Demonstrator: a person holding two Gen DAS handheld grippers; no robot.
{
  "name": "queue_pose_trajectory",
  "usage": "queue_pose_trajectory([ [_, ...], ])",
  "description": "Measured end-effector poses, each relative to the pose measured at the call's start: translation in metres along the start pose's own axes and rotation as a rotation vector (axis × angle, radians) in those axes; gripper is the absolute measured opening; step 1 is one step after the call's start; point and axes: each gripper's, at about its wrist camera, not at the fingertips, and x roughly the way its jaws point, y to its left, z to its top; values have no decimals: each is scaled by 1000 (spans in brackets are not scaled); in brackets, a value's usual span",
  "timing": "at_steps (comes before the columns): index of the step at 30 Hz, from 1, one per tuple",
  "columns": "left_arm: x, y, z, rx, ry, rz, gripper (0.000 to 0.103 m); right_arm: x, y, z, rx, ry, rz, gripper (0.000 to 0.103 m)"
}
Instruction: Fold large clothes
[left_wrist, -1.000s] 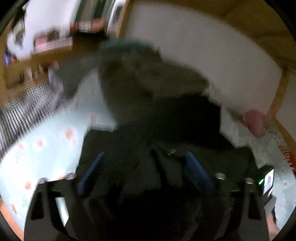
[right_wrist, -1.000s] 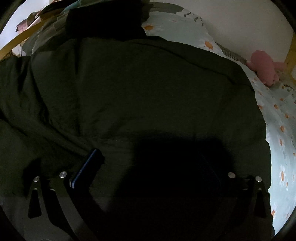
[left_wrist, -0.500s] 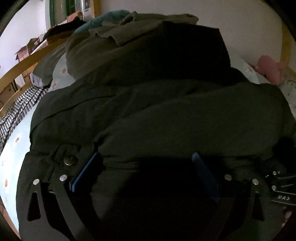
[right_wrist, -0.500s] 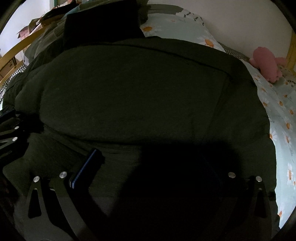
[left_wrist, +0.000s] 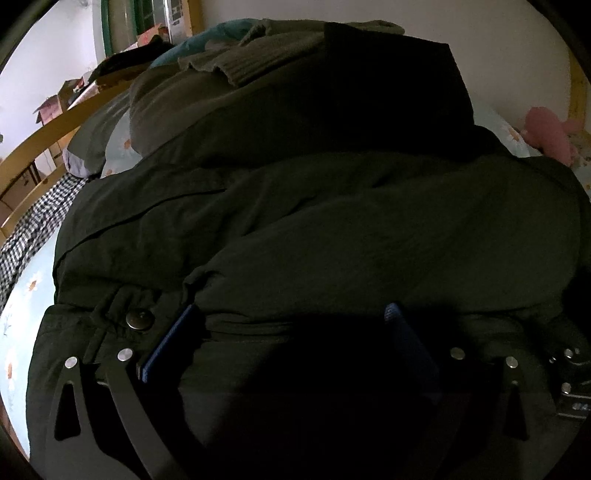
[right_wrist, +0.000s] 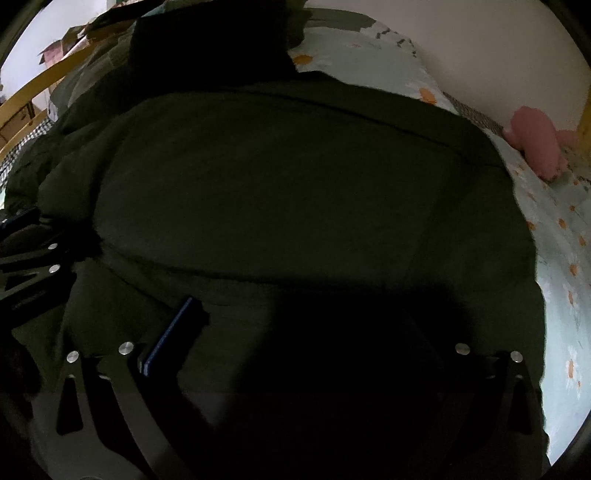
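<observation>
where a second ago the left view was a blur of grey-green cloth swinging in the air over bare sheet, the dark jacket (left_wrist: 332, 229) now lies in a thick bulge on the floral bedsheet (right_wrist: 561, 258), filling both views. in the half second just past it has barely shifted. judgement: a fold has been carried over and laid down, and the step in hand is settling or letting go of the near edge.

left gripper (left_wrist: 291, 317): its blue pads stand well apart with the jacket's near hem between them, by a metal snap button (left_wrist: 139, 319); the jaws are spread, not clamped. right gripper (right_wrist: 295, 310): only its left blue pad (right_wrist: 173, 332) shows; the other side is lost in deep shadow, so whether it pinches cloth cannot be told. part of the left gripper's frame shows at the left edge of the right view, so the two tools sit near each other.

hidden or unclear: the cloth under both tools is black shadow; the jacket's sleeves and collar cannot be picked out. behind it sits a heap of other clothes (left_wrist: 332, 74), their count unclear. a pink plush toy (right_wrist: 535, 147) lies at the far right, apart from the jacket.
</observation>
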Motion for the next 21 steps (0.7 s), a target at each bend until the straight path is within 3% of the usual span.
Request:
queue_pose_trajectory([
  [3, 0, -1, -1, 2, -3, 3, 98, -8, -5, -17, 38, -47, 2, 100],
  [9, -6, 0, 3, 11, 41, -9, 98, -13, -8, -8, 50, 26, -15, 100],
  [11, -29, 1, 4, 34, 50, -30, 98, -38, -10, -19, 75, -37, -5, 100],
  [14, -55, 3, -8, 7, -19, -17, 98, -14, -10, -39, 61, -8, -2, 100],
  [16, -37, -2, -22, 33, 50, -2, 98, -7, -11, -33, 61, 20, -5, 101],
  [18, -40, -2, -21, 38, 57, 2, 98, -7, -11, -31, 56, 23, -14, 100],
  [20, -59, 0, -16, 50, 89, -13, 98, -30, -13, -38, 60, 10, -21, 100],
  [21, -75, 4, -17, 38, 54, -23, 98, -47, -14, -46, 71, -21, -4, 100],
])
